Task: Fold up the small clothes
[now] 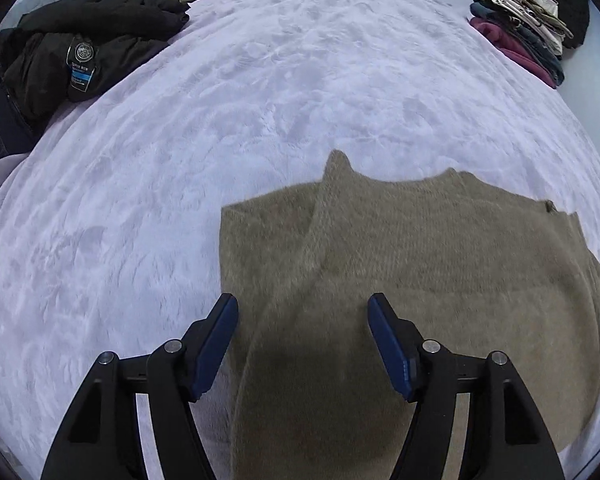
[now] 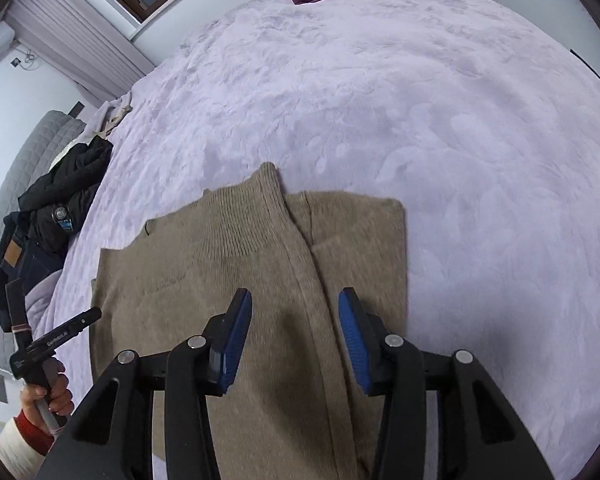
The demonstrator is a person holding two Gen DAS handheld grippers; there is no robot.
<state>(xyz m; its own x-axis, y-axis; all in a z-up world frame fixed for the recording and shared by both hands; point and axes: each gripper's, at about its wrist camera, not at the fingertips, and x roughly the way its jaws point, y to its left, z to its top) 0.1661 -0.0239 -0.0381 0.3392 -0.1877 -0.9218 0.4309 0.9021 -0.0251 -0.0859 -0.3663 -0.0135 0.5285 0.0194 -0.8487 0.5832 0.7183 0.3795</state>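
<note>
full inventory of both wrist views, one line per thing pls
sweater: 1, tan knit, partly folded, near middle of blanket
blanket: 1, lilac plush, covers the bed
black jacket: 1, black with badge, far left edge
jeans: 1, dark blue, beside the jacket
stack of folded clothes: 1, maroon, navy, beige, far right corner
grey quilted headboard: 1, left of bed
left gripper: open, over sweater
right gripper: open, over sweater
left hand: holds gripper handle, red-and-white sleeve

A home bedroom: a bed (image 1: 300,80) under a fluffy lilac blanket fills both views, with a grey quilted headboard (image 2: 16,184), a black jacket (image 1: 100,40) and jeans (image 2: 16,264) heaped at one side, folded clothes (image 1: 528,32) stacked opposite, pale curtains (image 2: 72,40) behind
</note>
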